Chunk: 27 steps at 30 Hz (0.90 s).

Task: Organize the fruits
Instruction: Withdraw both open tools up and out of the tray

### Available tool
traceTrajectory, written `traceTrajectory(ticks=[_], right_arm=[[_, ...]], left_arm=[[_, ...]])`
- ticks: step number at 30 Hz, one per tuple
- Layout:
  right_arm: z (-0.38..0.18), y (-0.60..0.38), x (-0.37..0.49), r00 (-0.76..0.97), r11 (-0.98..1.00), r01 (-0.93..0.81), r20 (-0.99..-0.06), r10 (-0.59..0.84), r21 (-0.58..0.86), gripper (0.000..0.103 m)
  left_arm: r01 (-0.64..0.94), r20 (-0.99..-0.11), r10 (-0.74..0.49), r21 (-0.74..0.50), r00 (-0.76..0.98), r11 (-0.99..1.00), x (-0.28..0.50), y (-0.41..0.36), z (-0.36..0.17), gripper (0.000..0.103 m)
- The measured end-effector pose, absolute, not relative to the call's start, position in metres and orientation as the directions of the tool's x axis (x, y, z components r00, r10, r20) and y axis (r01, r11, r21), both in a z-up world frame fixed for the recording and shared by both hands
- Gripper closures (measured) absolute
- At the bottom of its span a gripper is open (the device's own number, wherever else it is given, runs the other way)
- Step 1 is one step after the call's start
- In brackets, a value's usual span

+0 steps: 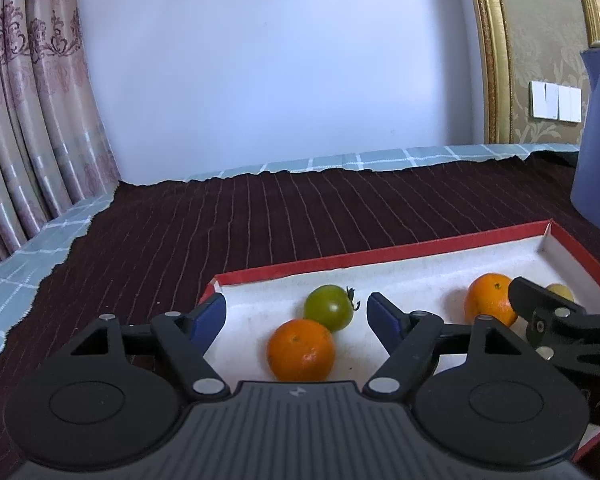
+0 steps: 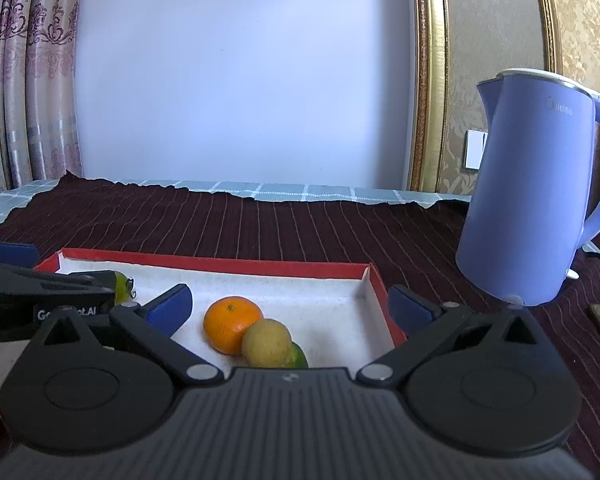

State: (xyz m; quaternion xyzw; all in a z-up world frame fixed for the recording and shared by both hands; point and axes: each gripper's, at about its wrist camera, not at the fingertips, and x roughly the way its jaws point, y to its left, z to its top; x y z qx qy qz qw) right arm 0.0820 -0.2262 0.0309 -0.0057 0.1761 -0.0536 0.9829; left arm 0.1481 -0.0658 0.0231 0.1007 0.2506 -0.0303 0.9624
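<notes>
Red cardboard rims the shallow box (image 1: 384, 254) that holds all the fruit we can see; its floor is white, and it lies on a dark maroon striped cloth (image 1: 260, 216) spread over the bench.

We count two oranges. One orange (image 1: 301, 349) lies at the left end of the box, between the blue pads of the left tool (image 1: 296, 314), touching neither pad. The second orange (image 2: 233, 325) lies toward the right end, between the fingers of the right tool (image 2: 290, 308).

We count one green tomato (image 1: 328, 307), with its stalk still on, touching the far side of the first orange. One yellow fruit (image 2: 266, 343) leans against the second orange, and one green fruit (image 2: 296, 356) sits just behind the yellow one, mostly hidden by the right tool's body, so we cannot tell what kind it is.

That gives us five fruits in one box, in two groups: two at the left, three at the right.

Both tools stand wide, with nothing pressed between their pads. The right tool's right finger (image 2: 412, 308) reaches outside the box's right wall, the other inside.

One blue kettle (image 2: 540, 196) stands on the cloth to the right of the box, near it. A checked teal cloth (image 1: 340, 162) shows beyond the maroon one, and patterned curtains (image 1: 28, 120) hang at the left.
</notes>
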Motion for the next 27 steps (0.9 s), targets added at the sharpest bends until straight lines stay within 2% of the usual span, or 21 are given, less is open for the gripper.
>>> traceTrajectory(ticks=[10, 15, 23, 27], right_arm=[[0.031, -0.233, 0.073, 0.935, 0.994, 0.107, -0.339, -0.099, 0.005, 0.000], [0.029, -0.238, 0.065, 0.939, 0.993, 0.111, -0.333, -0.090, 0.043, 0.000], [0.024, -0.248, 0.043, 0.947, 0.989, 0.116, -0.309, -0.082, 0.095, 0.000], [0.021, -0.253, 0.035, 0.949, 0.985, 0.111, -0.310, -0.065, 0.133, 0.000]], left_arm=[[0.097, -0.509, 0.000, 0.165, 0.861, 0.982, 0.140, -0.059, 0.025, 0.025], [0.097, -0.524, -0.022, 0.117, 0.851, 0.988, 0.128, -0.048, 0.027, 0.025], [0.093, -0.466, -0.025, 0.123, 0.884, 0.988, 0.095, -0.044, 0.032, 0.025], [0.096, -0.468, -0.045, 0.085, 0.882, 0.992, 0.084, -0.036, 0.030, 0.025]])
